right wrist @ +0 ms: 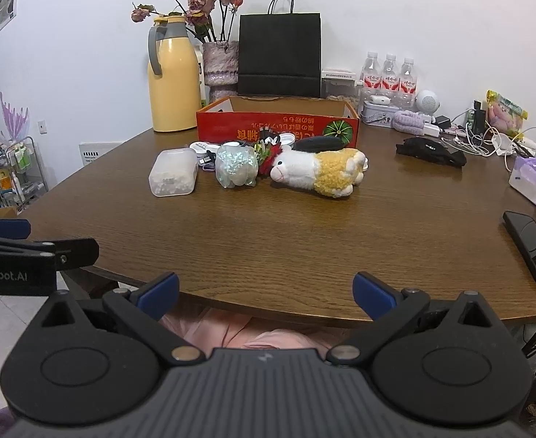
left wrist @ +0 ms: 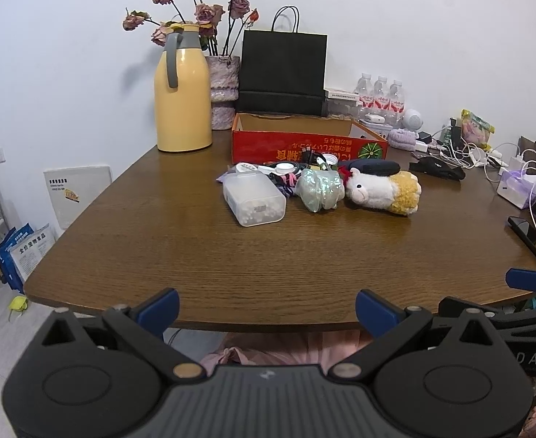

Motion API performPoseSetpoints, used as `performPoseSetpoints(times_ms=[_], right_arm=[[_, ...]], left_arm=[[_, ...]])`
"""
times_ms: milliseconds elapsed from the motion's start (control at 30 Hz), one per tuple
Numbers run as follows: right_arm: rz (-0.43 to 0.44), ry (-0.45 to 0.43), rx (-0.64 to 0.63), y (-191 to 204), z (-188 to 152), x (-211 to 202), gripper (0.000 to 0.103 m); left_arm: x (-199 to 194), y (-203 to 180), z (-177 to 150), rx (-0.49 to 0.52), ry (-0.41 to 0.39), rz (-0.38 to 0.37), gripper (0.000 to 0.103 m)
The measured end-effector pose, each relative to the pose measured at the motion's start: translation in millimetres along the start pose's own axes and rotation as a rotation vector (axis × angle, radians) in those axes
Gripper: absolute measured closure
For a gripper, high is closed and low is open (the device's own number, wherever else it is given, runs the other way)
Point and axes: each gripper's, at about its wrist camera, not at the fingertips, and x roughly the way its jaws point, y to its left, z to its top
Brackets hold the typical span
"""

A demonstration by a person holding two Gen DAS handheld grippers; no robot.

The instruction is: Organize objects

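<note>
**Friend:** What are your fingers doing?

**Me:** My left gripper (left wrist: 267, 308) has its fingers spread wide, with nothing between them. My right gripper (right wrist: 266, 292) is the same. Both hang by the near edge of the brown surface (left wrist: 195, 255), well apart from the things.

**Friend:** Where are the things to tidy?

**Me:** In a little heap past the middle of the surface. There is a clear plastic box (left wrist: 254, 199), a shiny crinkly bag (left wrist: 320, 189) and a soft toy sheep (left wrist: 382, 189) lying on its side. Small bits and cords sit behind them. Just behind the heap is the open red box (left wrist: 308, 142).

**Friend:** So which step is this?

**Me:** I think it is the very start. Nothing is picked up yet.

**Friend:** What comes next?

**Me:** I guess I must reach forward, put my fingers around one thing, squeeze, and lift it over into the red box.
</note>
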Motion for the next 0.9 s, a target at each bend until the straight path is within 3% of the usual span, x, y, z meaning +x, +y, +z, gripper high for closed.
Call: performPoseSetpoints(times_ms=[900], right_arm=[[0.023, -0.01, 0.053, 0.2, -6.1, 8.9, 0.0]], left_arm=[[1.6, 0.2, -2.2, -0.002, 0.014, -0.003, 0.0]])
